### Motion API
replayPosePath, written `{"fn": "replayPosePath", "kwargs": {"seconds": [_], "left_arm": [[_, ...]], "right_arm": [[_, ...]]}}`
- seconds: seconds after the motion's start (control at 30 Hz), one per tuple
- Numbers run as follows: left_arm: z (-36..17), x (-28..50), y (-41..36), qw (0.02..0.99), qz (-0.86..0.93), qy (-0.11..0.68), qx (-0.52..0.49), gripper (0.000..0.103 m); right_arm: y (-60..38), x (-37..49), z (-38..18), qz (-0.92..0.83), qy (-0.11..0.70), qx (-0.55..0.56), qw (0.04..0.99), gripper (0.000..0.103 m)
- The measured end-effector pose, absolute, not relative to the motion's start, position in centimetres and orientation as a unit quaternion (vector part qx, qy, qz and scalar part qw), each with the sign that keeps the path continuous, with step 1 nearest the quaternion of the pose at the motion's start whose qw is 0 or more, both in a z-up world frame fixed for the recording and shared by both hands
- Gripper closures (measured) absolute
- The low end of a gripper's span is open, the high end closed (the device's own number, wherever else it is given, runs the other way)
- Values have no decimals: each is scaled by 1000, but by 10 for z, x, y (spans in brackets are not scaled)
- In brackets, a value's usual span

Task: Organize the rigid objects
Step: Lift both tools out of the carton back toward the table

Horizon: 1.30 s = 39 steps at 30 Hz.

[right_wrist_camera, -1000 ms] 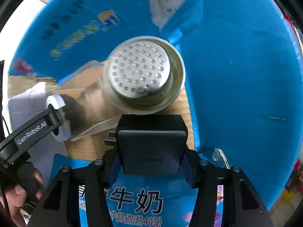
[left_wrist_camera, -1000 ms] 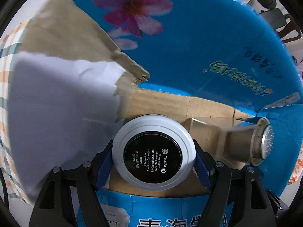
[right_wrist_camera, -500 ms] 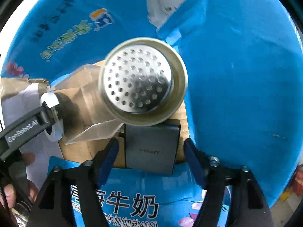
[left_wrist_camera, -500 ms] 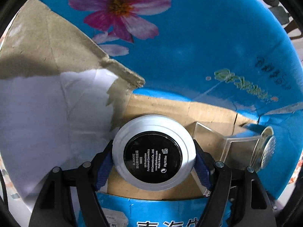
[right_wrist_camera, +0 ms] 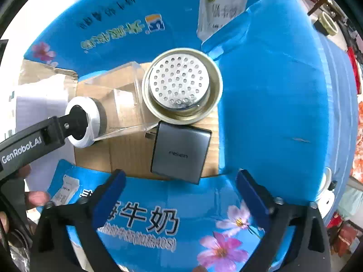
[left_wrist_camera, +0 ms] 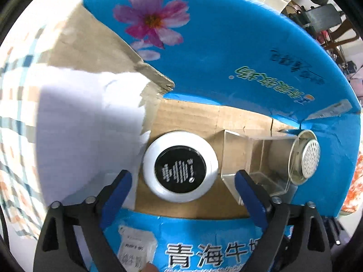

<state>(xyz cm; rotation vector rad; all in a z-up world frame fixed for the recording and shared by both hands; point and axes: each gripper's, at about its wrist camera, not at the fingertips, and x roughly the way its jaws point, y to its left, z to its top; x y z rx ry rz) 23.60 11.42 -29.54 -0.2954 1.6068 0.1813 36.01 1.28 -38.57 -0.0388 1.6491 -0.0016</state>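
Inside the blue milk carton (right_wrist_camera: 272,90), printed "牛奶", a grey "AISEN" charger (right_wrist_camera: 181,154) is laid just below the perforated metal strainer (right_wrist_camera: 181,83). The white jar (left_wrist_camera: 180,166) is left of the clear box (left_wrist_camera: 249,156). Both the left gripper (left_wrist_camera: 182,190) and right gripper (right_wrist_camera: 179,192) are held spread, empty.

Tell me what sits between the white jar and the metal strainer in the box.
A clear plastic box lies between the jar and strainer, shown in both wrist views.

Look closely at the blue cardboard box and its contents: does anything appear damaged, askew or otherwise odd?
Yes. The blue cardboard box has a torn flap at its left: the printed layer is ripped off, leaving bare brown board with a ragged edge. Inside, the grey charger lies slightly skewed to the box walls, its top edge under the metal strainer.
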Motion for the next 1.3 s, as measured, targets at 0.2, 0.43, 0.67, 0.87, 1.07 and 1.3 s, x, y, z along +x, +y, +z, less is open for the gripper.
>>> {"fn": "replayPosePath", "kwargs": {"seconds": [0.2,0.43,0.67,0.87,1.07,1.3], "left_arm": [[-259,207,106,714,83,686,-114,0],[-196,188,112,761,92,637,-85,0],[-150,173,110,797,95,594,-62,0],[-120,150,97,818,94,565,-43,0],[-97,128,86,829,91,550,-48,0],[-75,113,71,839,83,536,-50,0]], "right_arm": [[-1,332,-344,12,708,-29,706,0],[2,301,-290,34,657,-50,751,0],[0,277,-252,51,631,-47,773,0],[-7,251,-218,63,612,-36,787,0],[-18,225,-188,75,593,-32,801,0],[-40,200,-160,81,569,-17,818,0]]}}
